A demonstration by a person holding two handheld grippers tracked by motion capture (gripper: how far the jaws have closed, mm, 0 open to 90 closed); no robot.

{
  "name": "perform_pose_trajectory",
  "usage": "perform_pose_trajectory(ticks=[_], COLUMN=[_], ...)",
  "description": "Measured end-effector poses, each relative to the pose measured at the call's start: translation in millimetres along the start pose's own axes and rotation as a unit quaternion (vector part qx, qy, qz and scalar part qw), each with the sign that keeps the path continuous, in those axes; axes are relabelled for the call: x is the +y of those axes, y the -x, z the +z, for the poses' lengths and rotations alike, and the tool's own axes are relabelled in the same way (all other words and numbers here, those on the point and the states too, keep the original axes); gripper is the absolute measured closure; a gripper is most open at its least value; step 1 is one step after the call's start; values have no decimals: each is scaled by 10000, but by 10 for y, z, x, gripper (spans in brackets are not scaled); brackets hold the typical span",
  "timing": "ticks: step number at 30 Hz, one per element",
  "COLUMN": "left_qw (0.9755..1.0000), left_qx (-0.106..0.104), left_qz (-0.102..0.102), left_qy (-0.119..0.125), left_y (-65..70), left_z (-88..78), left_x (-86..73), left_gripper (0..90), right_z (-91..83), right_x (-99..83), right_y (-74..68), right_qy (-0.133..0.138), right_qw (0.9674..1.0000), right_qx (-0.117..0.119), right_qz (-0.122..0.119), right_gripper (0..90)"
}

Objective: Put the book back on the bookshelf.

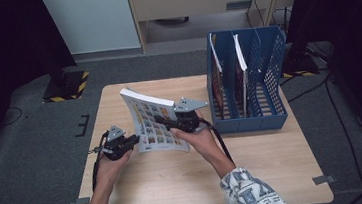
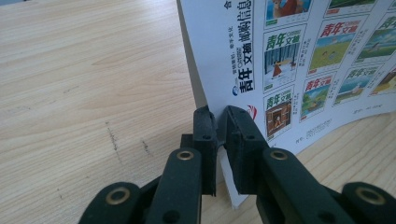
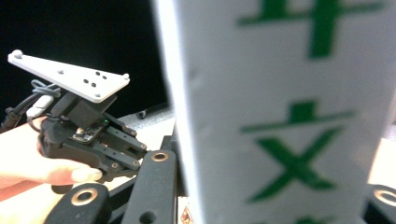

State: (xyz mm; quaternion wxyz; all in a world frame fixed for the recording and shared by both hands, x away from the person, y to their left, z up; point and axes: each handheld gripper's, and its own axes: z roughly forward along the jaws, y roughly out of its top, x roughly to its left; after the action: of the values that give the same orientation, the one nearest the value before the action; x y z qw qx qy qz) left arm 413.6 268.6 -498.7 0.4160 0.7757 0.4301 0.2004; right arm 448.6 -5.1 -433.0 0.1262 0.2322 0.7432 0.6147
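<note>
- Two patterned sleeves at the near edge of the high view, one forearm each, reaching over one wooden table (image 1: 256, 175).
- High view, one left gripper (image 1: 133, 141): held near the table's left side, jaws pinched on the near left corner of one magazine (image 1: 155, 124).
- High view, one right gripper (image 1: 163, 120): grey plate on top, jaws clamped on the magazine's right edge; the magazine stands tilted and bowed above the table's middle, cover of small pictures facing the person.
- High view, one blue file rack (image 1: 271, 73): far right of the table, well apart from the magazine; three slots, two holding one upright magazine each, the rightmost holding none.
- Left gripper view, one left gripper (image 2: 221, 122): two black jaws drawn together on the magazine (image 2: 299, 60) at its lower corner, the sheet edge between the pads; bare wood to the left.
- Right gripper view, one magazine (image 3: 280, 116): blurred, white with green characters, between this gripper's jaws, which press on it.
- Right gripper view, one left gripper (image 3: 135, 156): farther off at left, held by one hand (image 3: 32, 158), its jaw tips hidden against the magazine's edge.
</note>
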Motion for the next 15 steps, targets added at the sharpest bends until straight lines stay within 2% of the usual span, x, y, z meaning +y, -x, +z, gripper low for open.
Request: perform_pose_trajectory(ticks=[3, 4, 5, 7, 8, 13, 15], left_qw=[10000, 10000, 9999, 9998, 9996, 9989, 9981], left_qx=[16, 16, 67, 157, 207, 299, 363], left_qz=[-32, -32, -43, -47, -145, -314, -447], left_qy=[73, 73, 128, 141, 158, 200, 212], left_y=[-1, -1, 5, 4, -21, -85, -127], left_z=[16, 16, 19, 16, 1, -40, -55], left_x=[-18, -18, -22, -31, -47, -89, -120], left_gripper=[762, 720, 720, 635, 569, 556, 534], right_z=[-12, -12, -18, -39, -57, -95, -116], right_x=[24, 24, 30, 42, 41, 61, 78], right_y=[2, 2, 8, 26, 40, 53, 52], right_qy=[-13, -13, -22, -55, -56, -68, -68], right_qw=[9998, 9998, 9997, 9995, 9993, 9991, 9990], right_qx=[-200, -200, -233, -288, -341, -382, -418], right_qz=[-54, -54, -25, 87, 119, 171, 148], right_gripper=[735, 735, 737, 737, 738, 738, 739])
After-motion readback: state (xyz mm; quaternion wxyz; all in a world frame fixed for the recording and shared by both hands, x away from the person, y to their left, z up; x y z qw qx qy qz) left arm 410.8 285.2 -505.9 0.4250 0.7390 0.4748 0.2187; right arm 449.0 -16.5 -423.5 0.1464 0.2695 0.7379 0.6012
